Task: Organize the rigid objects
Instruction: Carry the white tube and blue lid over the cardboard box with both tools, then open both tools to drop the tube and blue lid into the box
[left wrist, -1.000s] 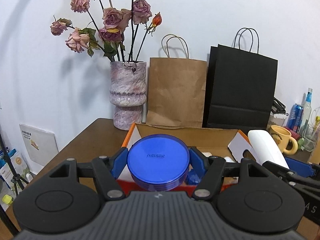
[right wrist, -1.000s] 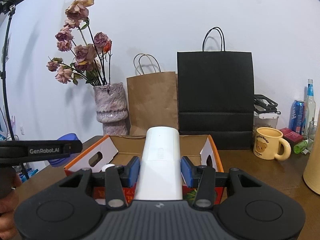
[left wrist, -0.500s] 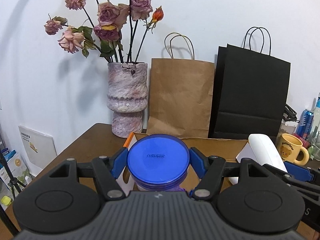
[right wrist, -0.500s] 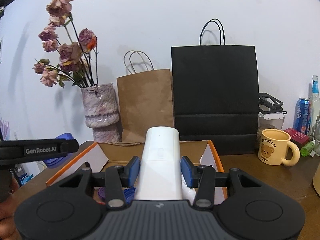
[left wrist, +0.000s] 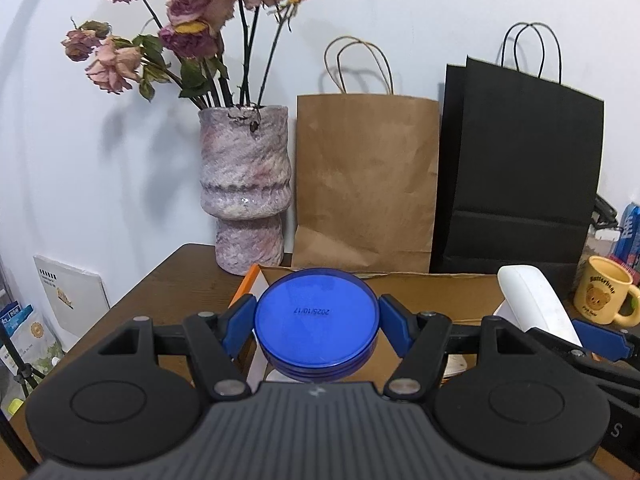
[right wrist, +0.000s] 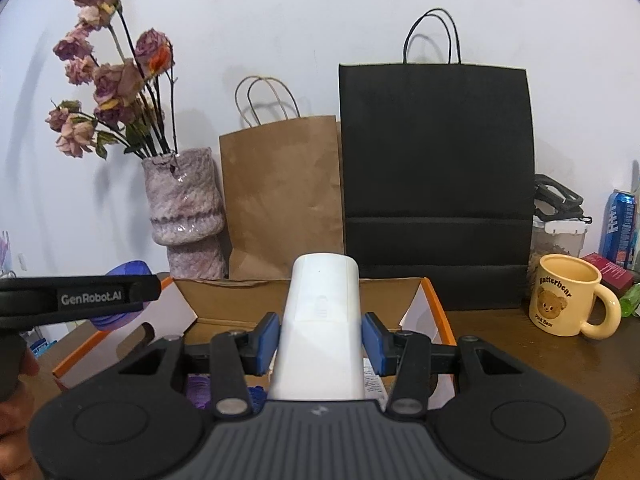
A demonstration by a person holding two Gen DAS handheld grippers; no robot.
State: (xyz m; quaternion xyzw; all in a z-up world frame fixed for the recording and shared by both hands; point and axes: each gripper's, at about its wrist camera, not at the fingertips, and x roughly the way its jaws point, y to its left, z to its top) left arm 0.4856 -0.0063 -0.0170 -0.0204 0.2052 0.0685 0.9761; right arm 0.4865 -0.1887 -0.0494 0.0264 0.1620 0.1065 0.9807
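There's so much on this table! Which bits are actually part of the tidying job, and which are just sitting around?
In the job:
- blue round container, held by the left gripper
- white device, held by the right gripper
- cardboard box

Just lying about:
- flower vase
- brown paper bag
- black paper bag
- yellow bear mug
- blue can

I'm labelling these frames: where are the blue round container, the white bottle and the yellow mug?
blue round container [left wrist: 316, 314]: left wrist view, middle of its flat face.
white bottle [right wrist: 322, 320]: right wrist view, middle of its body.
yellow mug [right wrist: 560, 300]: right wrist view, its printed side.
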